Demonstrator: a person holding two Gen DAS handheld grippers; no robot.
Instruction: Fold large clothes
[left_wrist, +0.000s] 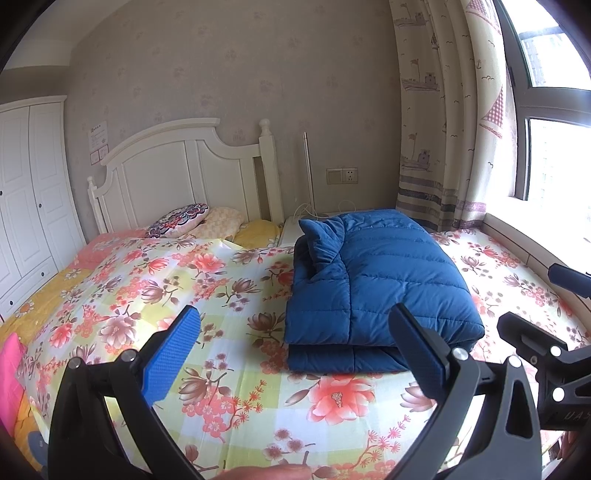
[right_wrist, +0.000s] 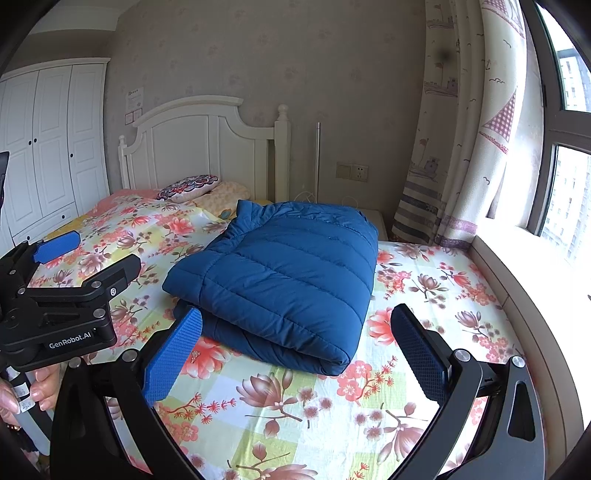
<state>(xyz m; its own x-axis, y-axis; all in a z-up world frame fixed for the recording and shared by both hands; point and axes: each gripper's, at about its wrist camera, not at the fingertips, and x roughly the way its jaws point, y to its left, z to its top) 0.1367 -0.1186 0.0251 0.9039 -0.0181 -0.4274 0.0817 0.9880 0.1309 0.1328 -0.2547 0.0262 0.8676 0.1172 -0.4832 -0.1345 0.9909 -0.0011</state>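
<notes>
Nearest the lens in the left wrist view, the left tongs (left_wrist: 291, 354) fill the bottom of the frame with fingers wide apart and nothing between them, hovering over the floral bedsheet (left_wrist: 229, 398). Likewise the right tongs (right_wrist: 295, 350) stand spread and empty at the bottom of the right wrist view. Just beyond both, the blue puffer jacket (right_wrist: 284, 273) lies folded into a thick rectangular bundle on the bed, centre of that frame. Behind it, at upper left of centre, pillows (right_wrist: 192, 186) rest against the white headboard (right_wrist: 199, 140). A white wardrobe (right_wrist: 48, 147) fills the far left; a patterned curtain (right_wrist: 469, 129) hangs at the right.
</notes>
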